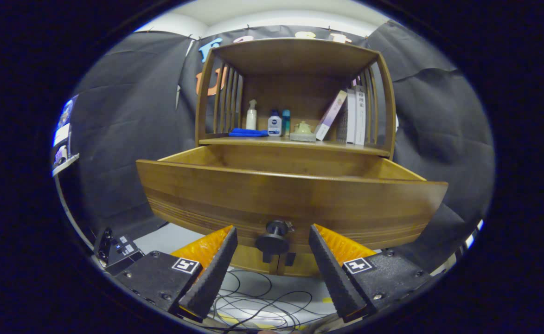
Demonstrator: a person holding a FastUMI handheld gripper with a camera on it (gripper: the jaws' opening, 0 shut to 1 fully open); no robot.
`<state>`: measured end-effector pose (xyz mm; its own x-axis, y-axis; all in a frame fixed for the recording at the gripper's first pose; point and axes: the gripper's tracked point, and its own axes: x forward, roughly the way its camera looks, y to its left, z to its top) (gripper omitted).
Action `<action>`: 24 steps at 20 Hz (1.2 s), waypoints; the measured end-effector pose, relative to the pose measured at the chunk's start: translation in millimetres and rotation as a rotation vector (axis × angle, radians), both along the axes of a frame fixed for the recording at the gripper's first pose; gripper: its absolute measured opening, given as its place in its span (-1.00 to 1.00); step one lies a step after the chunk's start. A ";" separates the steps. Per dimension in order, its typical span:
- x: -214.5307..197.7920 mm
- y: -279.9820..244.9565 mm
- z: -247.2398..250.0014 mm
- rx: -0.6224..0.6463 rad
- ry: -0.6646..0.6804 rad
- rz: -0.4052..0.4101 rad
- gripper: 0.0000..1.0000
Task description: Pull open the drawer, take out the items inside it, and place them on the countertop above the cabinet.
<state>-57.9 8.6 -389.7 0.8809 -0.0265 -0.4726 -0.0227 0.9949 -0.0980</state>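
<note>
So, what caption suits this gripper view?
Open tool flanks the knob of the pulled-out drawer, below the stocked countertop.

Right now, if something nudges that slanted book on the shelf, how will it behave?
The slanted book leans on the upright books, so it would probably slide flat. It looks thin, likely light, stiff-covered. The gripper stands open at the drawer knob.

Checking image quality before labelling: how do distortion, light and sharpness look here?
Gripper view: fisheye bows the drawer front; shelf items sharp and evenly lit; glare on the floor below the cables; open gripper straddles the knob, untouched.
</note>
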 end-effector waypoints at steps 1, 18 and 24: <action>3.2 -0.6 -1.6 -0.004 -0.005 -0.009 0.96; 33.4 -10.6 -1.5 -0.073 -0.058 -0.141 0.93; 41.9 -11.7 -1.6 -0.074 -0.058 -0.127 0.94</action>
